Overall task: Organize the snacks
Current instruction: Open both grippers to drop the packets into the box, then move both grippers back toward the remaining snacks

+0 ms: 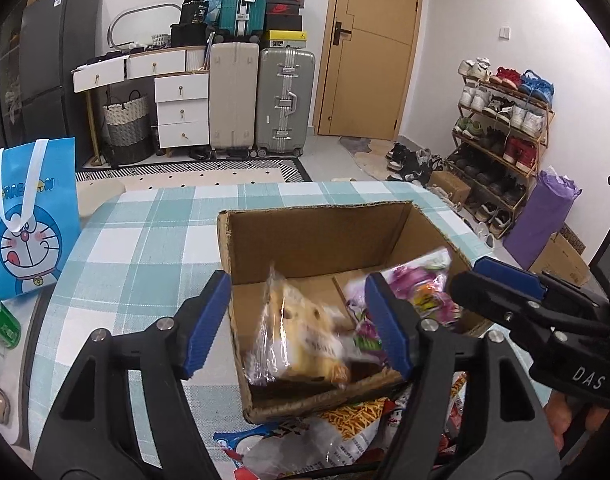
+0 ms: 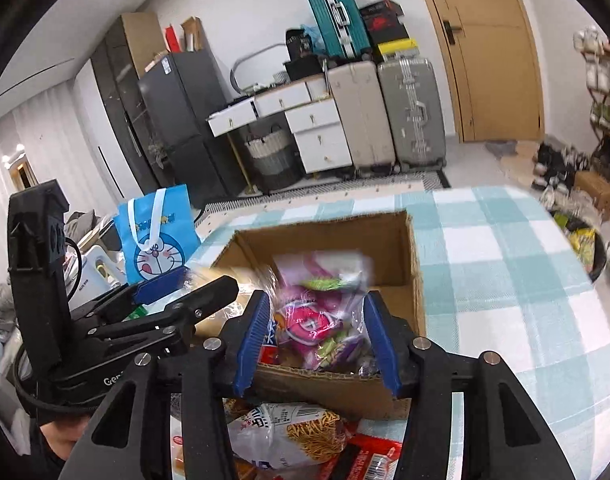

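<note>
An open cardboard box (image 1: 305,236) stands on the checked tablecloth; it also shows in the right wrist view (image 2: 325,236). Inside, blurred, lie a clear bag of yellow pastry (image 1: 301,332) and a pink and purple snack bag (image 1: 417,292), also seen in the right wrist view (image 2: 325,312). My left gripper (image 1: 299,324) is open over the box's near left side, fingers apart from the pastry bag. My right gripper (image 2: 317,340) is open over the near edge, its fingers either side of the pink bag. More snack packets (image 2: 289,436) lie in front of the box.
A blue Doraemon gift bag (image 1: 29,220) stands on the table's left, a green pack (image 1: 1,320) beside it. The right gripper's fingers (image 1: 501,292) reach in beside the box. Suitcases, drawers, a door and a shoe rack stand beyond the table.
</note>
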A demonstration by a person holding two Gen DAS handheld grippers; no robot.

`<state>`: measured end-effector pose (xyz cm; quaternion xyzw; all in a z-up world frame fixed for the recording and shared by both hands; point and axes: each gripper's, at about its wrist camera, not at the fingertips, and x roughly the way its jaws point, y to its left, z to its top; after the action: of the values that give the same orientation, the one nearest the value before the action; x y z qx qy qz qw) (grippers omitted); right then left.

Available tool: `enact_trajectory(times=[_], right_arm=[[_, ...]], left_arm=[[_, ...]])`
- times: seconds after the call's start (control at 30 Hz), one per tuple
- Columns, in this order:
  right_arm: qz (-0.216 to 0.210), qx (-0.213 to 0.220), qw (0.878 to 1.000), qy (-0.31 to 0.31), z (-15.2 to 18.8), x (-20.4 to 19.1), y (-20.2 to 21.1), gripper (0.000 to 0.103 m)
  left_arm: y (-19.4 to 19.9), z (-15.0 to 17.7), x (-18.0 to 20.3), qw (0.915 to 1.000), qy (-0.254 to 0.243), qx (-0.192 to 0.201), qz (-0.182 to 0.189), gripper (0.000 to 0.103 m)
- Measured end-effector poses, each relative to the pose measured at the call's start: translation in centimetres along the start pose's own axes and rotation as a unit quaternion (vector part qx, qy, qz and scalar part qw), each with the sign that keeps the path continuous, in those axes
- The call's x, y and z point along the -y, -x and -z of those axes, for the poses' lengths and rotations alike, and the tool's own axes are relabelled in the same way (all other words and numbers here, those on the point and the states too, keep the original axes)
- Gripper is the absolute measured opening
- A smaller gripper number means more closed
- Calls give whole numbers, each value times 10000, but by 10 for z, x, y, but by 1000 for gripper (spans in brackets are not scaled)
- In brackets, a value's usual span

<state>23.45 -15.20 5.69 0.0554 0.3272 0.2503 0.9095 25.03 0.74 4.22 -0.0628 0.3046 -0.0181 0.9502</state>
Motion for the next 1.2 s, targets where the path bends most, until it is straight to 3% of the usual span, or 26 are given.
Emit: enact_trajectory(times=[0.03, 0.1, 0.17, 0.2, 0.23, 0.3, 0.5, 0.8, 1.2], right_arm=[[29, 11, 10000, 37, 0, -1, 2, 52], [105, -10, 9999, 72, 0, 0, 6, 56], [134, -5, 9999, 86, 2, 2, 13, 80], [138, 35, 9999, 79, 3, 3, 17, 87], [162, 61, 9998, 74, 5, 4, 22, 96], [224, 130, 9996, 66, 9, 6, 32, 101], [396, 107, 9992, 26, 25, 11, 51, 102], [284, -136, 9995, -50, 57, 10, 65, 103], [356, -423, 9974, 458, 94, -11, 70, 103]], left_arm=[[3, -1, 0, 10000, 8, 35, 14, 81], [8, 0, -1, 9999, 23, 98, 16, 86], [16, 1, -2, 9999, 28, 102, 8, 92], [19, 1, -2, 9999, 38, 98, 0, 102], [25, 3, -3, 9999, 67, 151, -6, 102], [35, 6, -5, 9997, 81, 245, 23, 102], [70, 24, -8, 9995, 129, 302, -43, 102], [109, 65, -14, 9995, 79, 251, -177, 102], [117, 112, -15, 9997, 31, -159, -199, 102]])
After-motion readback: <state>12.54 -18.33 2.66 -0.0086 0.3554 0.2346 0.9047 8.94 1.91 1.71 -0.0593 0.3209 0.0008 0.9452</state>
